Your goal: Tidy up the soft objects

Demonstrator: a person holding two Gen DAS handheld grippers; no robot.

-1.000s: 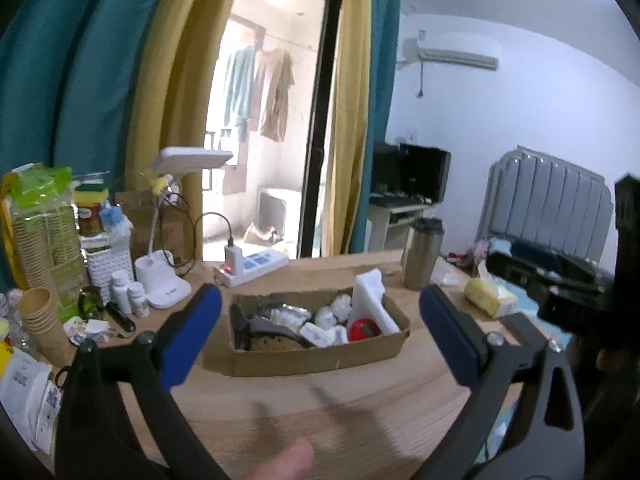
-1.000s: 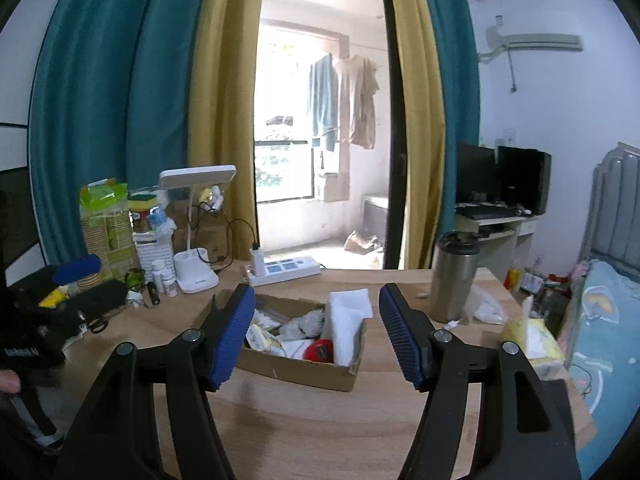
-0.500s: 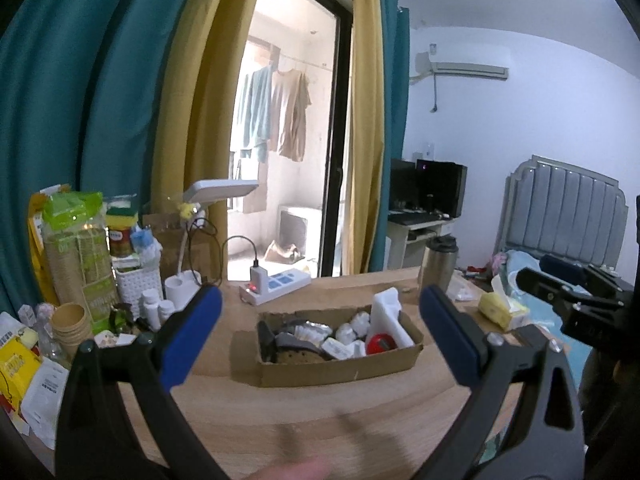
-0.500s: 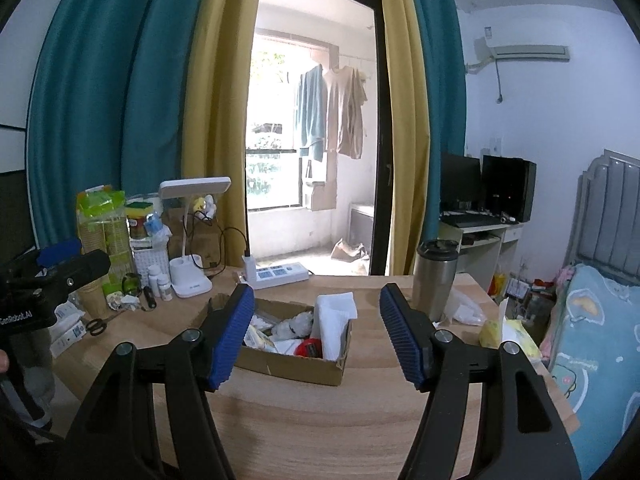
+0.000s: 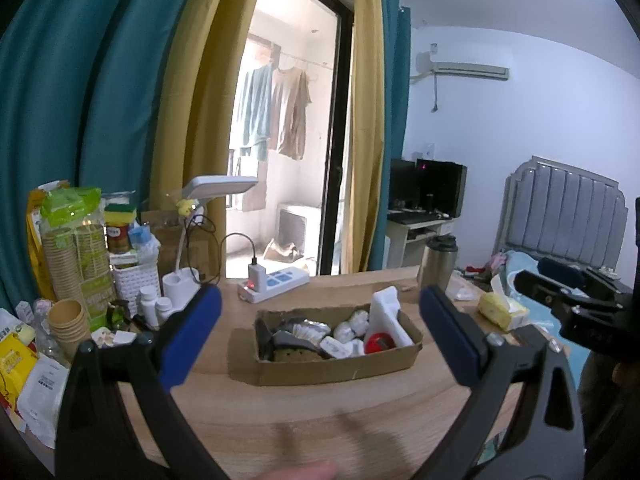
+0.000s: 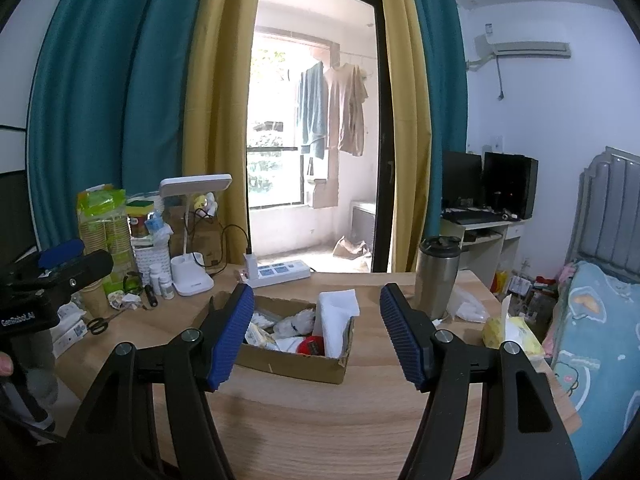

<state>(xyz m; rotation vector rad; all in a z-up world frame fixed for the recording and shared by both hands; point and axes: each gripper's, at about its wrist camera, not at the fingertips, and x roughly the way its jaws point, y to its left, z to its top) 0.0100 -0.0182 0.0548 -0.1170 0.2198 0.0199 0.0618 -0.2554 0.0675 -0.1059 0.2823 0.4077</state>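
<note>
We hold the left hand-held gripper and right hand-held gripper wide open, empty, above the wooden surface, both short of the cardboard box of soft objects

I have drawn both my grippers, left and right, back and up from the cardboard box.

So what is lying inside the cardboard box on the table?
Inside the cardboard box stand a white foam block and a red round item, with small white wrapped packets and a dark grey item. Whatever lies beneath them is covered.
</note>
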